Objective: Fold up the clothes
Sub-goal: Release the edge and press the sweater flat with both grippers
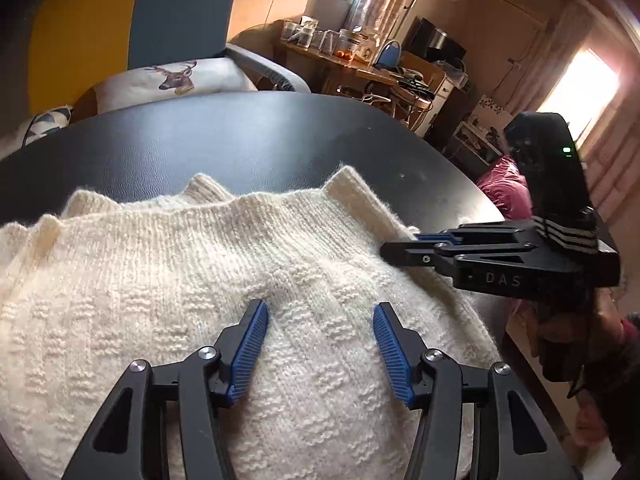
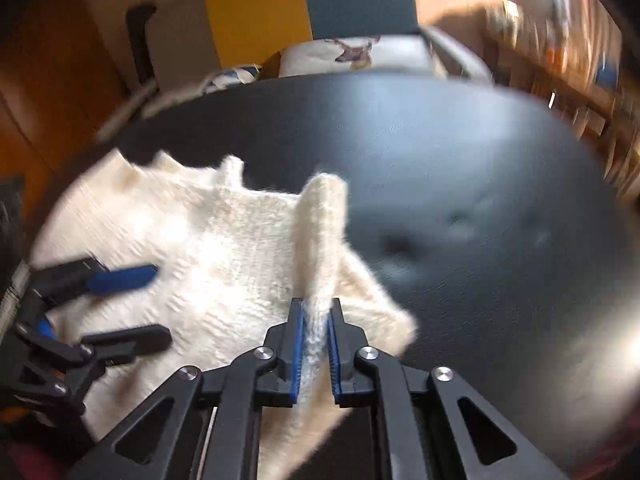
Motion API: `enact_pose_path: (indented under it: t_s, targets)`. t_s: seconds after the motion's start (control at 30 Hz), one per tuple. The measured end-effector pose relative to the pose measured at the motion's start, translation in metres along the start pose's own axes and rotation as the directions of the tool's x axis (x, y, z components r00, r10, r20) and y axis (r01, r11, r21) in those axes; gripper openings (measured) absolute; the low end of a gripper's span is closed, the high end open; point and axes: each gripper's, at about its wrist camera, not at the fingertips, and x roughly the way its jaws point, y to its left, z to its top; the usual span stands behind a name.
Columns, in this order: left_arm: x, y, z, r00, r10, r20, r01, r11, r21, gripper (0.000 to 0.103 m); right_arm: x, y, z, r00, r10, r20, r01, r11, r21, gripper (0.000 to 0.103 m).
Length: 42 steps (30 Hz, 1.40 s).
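Observation:
A cream knitted sweater [image 1: 192, 280] lies spread on a round black table [image 1: 248, 140]. My left gripper [image 1: 320, 312] hovers open just above the knit, nothing between its blue pads. My right gripper [image 2: 316, 308] is shut on a raised fold of the sweater [image 2: 320, 232] at its right edge, the fabric pinched between the pads. In the left wrist view the right gripper [image 1: 420, 240] comes in from the right at the sweater's edge. In the blurred right wrist view the left gripper [image 2: 144, 304] sits open at the left over the sweater.
The black table [image 2: 480, 200] is bare to the right of the sweater. Behind it stands a yellow and teal chair [image 1: 132, 20] with a deer cushion [image 1: 176, 76]. A cluttered wooden desk [image 1: 360, 64] stands by the window. A person's dark sleeve [image 1: 592, 360] is at the right.

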Motion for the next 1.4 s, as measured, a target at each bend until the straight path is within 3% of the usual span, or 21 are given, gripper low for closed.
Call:
enact_pose_path:
  t_s: [0.07,0.2,0.33,0.4,0.53,0.57,0.67,0.73,0.83,0.9,0.97,1.17,1.3,1.4]
  targets:
    - [0.009,-0.004,0.002,1.0,0.01,0.004,-0.01,0.999,-0.047,0.061,0.001,0.002,-0.016,0.991,-0.125,-0.044,0.121,0.989,-0.081,0.009]
    - [0.023,-0.017,0.009,0.999,0.04,0.019,-0.038,0.997,-0.067,0.072,0.014,-0.023,-0.017,0.989,-0.138,-0.059,0.138,0.99,-0.007,0.008]
    - [-0.01,-0.004,0.01,0.997,-0.002,0.077,0.01,0.994,-0.106,0.076,0.013,-0.037,-0.013,0.992,-0.118,-0.043,0.121,0.99,0.066,0.009]
    - [-0.026,0.003,0.011,0.994,-0.022,0.106,0.035,0.992,-0.124,0.076,0.008,-0.043,-0.012,0.995,-0.097,-0.033,0.1,0.99,0.095,0.015]
    - [-0.058,0.017,0.012,0.984,-0.06,0.165,0.086,0.984,-0.158,0.076,-0.031,-0.035,-0.008,0.983,-0.152,0.105,0.136,0.98,0.144,0.023]
    - [-0.066,0.02,0.013,0.981,-0.069,0.18,0.099,0.981,-0.166,0.076,-0.04,-0.029,-0.006,0.982,-0.126,0.142,0.103,0.982,0.161,0.027]
    - [-0.124,0.054,-0.005,0.966,-0.039,0.257,0.086,0.981,-0.176,0.076,-0.049,0.005,-0.001,0.973,0.111,0.201,-0.145,0.976,0.165,0.029]
    - [-0.167,0.086,-0.025,0.954,0.009,0.3,0.054,0.978,-0.202,0.076,-0.043,0.032,0.002,0.943,0.267,0.198,-0.298,0.943,0.149,0.029]
    - [-0.22,0.137,-0.062,0.943,0.078,0.324,0.007,0.967,-0.253,0.076,-0.03,0.088,-0.002,0.869,0.473,0.144,-0.489,0.865,0.11,0.029]
    - [-0.237,0.171,-0.087,0.951,0.082,0.298,0.007,0.957,-0.289,0.077,-0.022,0.127,-0.004,0.864,0.494,0.096,-0.5,0.864,0.061,0.029]
    - [-0.241,0.193,-0.108,0.965,0.058,0.255,0.023,0.953,-0.303,0.077,-0.011,0.138,-0.002,0.879,0.473,0.066,-0.476,0.878,0.049,0.029]
    - [-0.224,0.207,-0.141,0.977,-0.096,0.191,0.143,0.959,-0.246,0.076,0.025,0.163,0.003,0.92,0.392,-0.013,-0.391,0.92,0.021,0.029]
    - [-0.21,0.214,-0.147,0.962,-0.215,0.169,0.252,0.935,-0.248,0.069,0.03,0.149,-0.002,0.893,0.451,0.005,-0.45,0.89,0.074,0.029]
    - [-0.2,0.226,-0.145,0.952,-0.258,0.162,0.293,0.92,-0.26,0.068,0.03,0.144,-0.005,0.881,0.472,0.023,-0.472,0.877,0.092,0.029]
